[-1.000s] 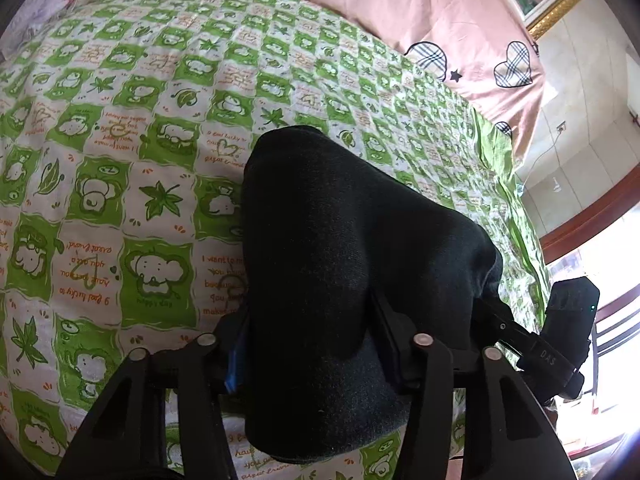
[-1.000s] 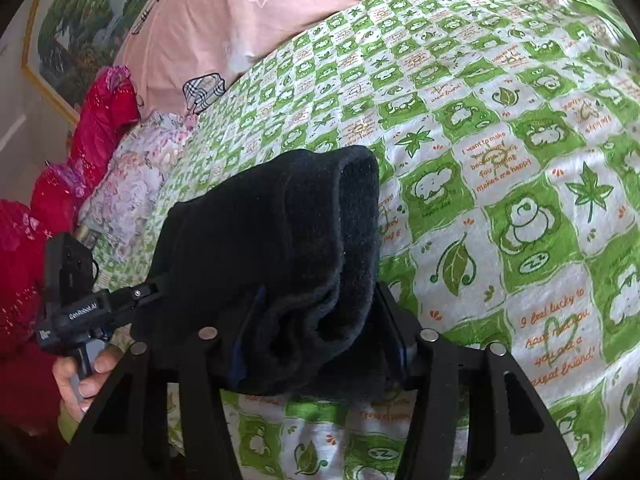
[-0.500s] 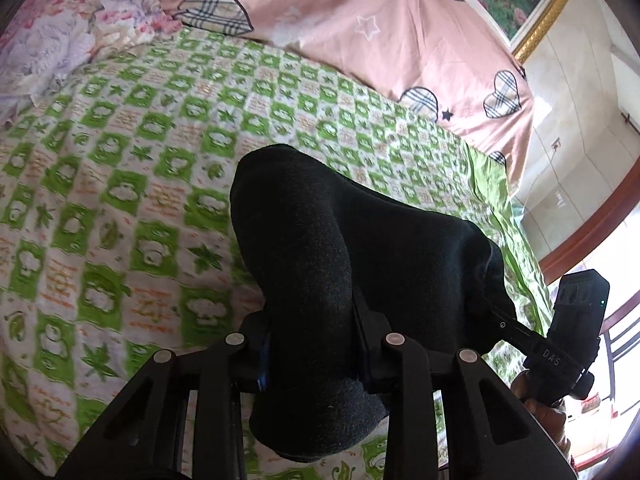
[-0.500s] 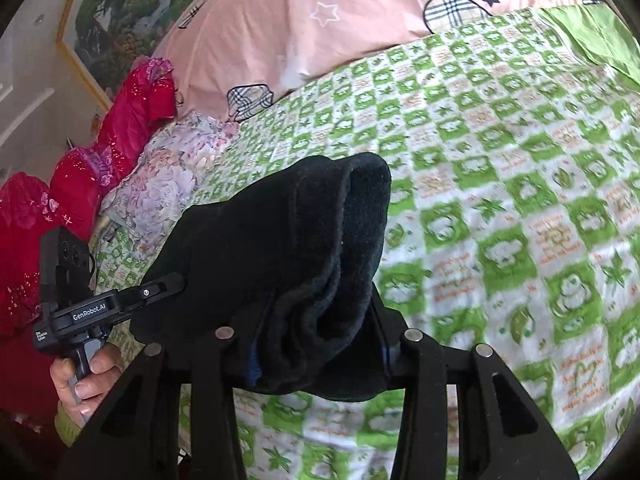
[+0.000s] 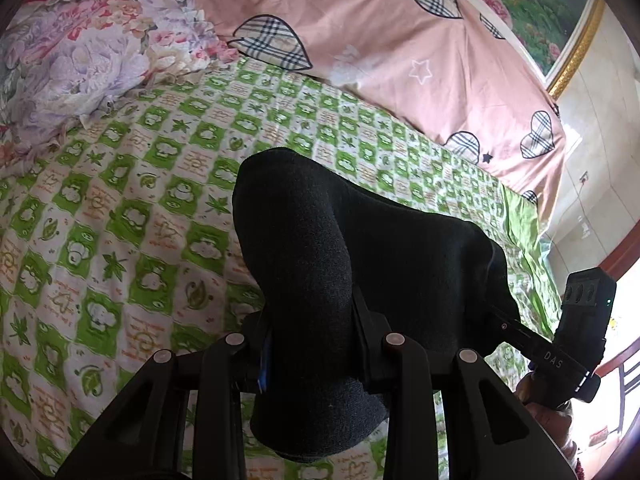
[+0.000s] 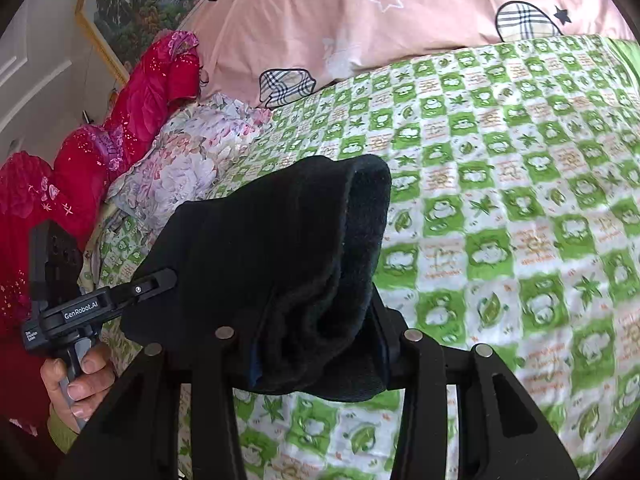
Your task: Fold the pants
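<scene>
So the black pants (image 5: 320,264) are bunched up thick and hanging off the bed between the two grippers, taking up the middle of both views. In the left wrist view the left gripper (image 5: 312,344) sits at the bottom centre, its jaws pinching a fat roll of the dark fabric, with cloth bulging out above and drooping below the fingers. Those jaws had just been closing tighter on the fabric a moment back. The cloth stretches off to the right of the frame, where the other handle (image 5: 576,332) is gripped by a hand (image 5: 540,404) at the lower right edge.

Right wrist view is pretty much the mirror: the right gripper (image 6: 316,356) at the bottom centre is clamped on a folded wad of the pants, layered edges showing at the top of the bundle. At lower left the person's left hand (image 6: 76,384) holds the other tool.

Under everything is the green and white checked bedsheet (image 5: 120,216) with little cartoon animals and leaves. A pink quilt with plaid hearts (image 5: 380,28) fills the top of the frame, a floral pillow (image 5: 80,56) is upper left, and a red blanket (image 6: 120,128) sits on the left in the right wrist view.
</scene>
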The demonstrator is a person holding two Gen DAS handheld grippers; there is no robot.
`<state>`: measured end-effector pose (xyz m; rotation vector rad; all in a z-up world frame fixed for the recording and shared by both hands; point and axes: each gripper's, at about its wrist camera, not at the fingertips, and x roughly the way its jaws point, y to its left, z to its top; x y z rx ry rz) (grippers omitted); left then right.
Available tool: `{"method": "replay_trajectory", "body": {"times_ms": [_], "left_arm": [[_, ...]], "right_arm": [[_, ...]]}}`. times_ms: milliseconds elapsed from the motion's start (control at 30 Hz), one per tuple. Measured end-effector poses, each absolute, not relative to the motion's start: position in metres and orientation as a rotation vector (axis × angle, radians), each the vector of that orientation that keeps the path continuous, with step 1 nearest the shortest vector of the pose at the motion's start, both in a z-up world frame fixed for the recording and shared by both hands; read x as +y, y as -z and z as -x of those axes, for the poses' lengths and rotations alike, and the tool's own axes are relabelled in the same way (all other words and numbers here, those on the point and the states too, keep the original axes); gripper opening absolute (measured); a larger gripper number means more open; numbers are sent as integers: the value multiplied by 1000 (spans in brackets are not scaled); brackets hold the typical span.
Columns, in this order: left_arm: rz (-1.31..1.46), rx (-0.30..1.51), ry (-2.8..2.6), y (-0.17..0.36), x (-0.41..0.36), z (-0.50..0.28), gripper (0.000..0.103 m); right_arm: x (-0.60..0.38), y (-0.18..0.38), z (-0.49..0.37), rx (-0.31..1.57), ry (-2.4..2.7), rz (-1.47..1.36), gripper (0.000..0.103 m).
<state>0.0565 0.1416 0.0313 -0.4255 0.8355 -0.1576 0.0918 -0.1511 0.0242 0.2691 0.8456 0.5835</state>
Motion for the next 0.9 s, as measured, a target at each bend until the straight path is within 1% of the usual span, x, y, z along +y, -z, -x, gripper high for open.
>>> {"method": "replay_trajectory", "body": {"times_ms": [433, 900], "left_arm": [[452, 840, 94, -24, 172, -80, 31], [461, 849, 39, -14, 190, -89, 31]], "right_arm": [[-116, -21, -127, 873, -614, -227, 44], [-90, -12, -150, 907, -648, -183, 44]]}}
